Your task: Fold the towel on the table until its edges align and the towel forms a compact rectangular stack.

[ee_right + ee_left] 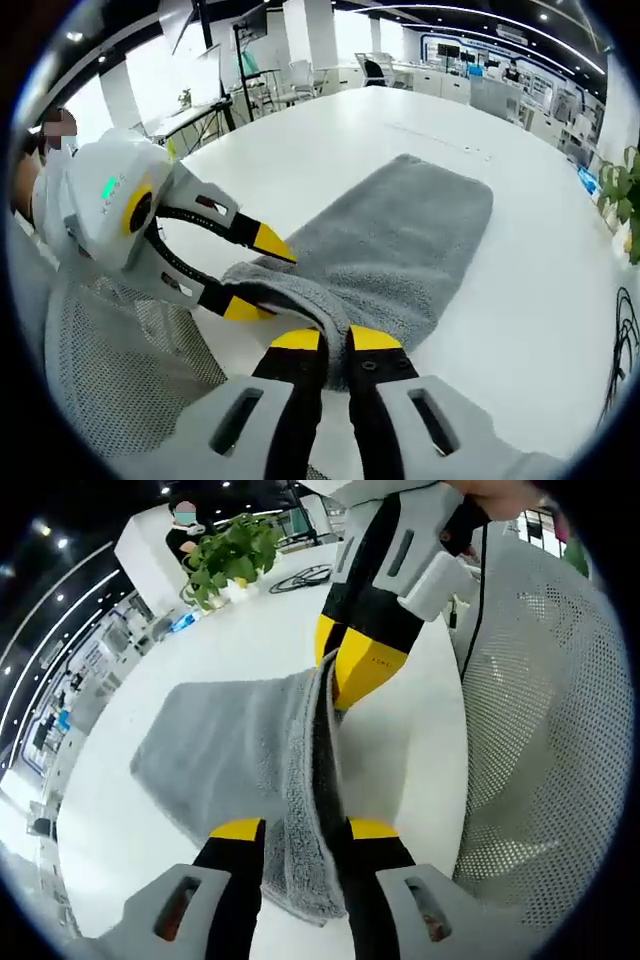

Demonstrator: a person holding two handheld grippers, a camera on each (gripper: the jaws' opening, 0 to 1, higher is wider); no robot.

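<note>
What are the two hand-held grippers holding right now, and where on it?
Both pinch the grey terry towel along its near edge: the left hand-held gripper and the right hand-held gripper at separate spots on that lifted edge.

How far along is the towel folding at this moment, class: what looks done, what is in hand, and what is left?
Done: the towel lies on the table, apparently already doubled. In hand: the left gripper and right gripper each pinch its near edge, lifted slightly off the table. Left: carry that edge over to the far edge, align the edges, and release to leave a compact rectangle.
</note>
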